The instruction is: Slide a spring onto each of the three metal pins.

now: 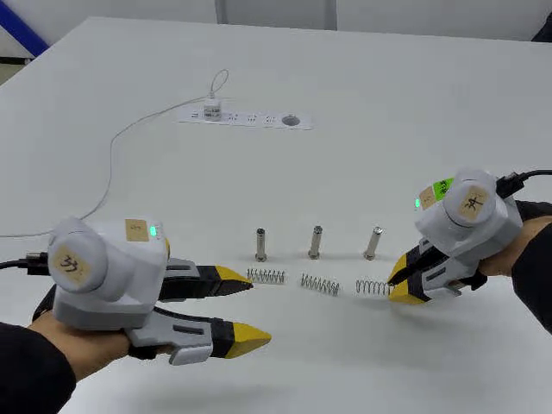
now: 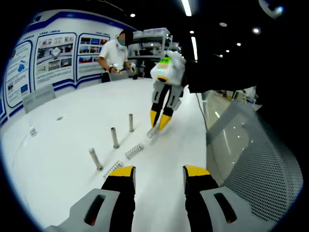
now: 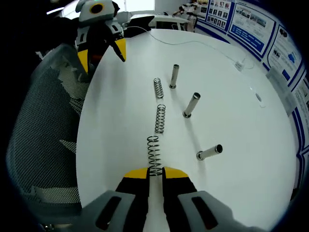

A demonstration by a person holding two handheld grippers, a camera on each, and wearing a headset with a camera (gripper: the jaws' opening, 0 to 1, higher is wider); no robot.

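Right tongs (image 3: 155,172) pinch a thin silvery coiled spring (image 3: 153,151); left tongs (image 2: 159,171) spread.

One end of the nearest spring (image 3: 153,153) is hidden between the right tongs (image 3: 155,172), and the white cable (image 1: 109,164) runs off the head view's left edge.

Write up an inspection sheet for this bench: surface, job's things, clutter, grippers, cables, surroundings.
Surface: white table, no spills seen.
Job's things: three metal pins upright in a row, none carrying a spring; left spring and middle spring lie flat before them.
Clutter: power strip with white plug, far side.
Grippers: left gripper open, holding nothing; right gripper shut on the end of right spring.
Cables: white cable runs left from the strip; dark lead at each gripper.
Surroundings: person standing, wall posters, mesh chair.
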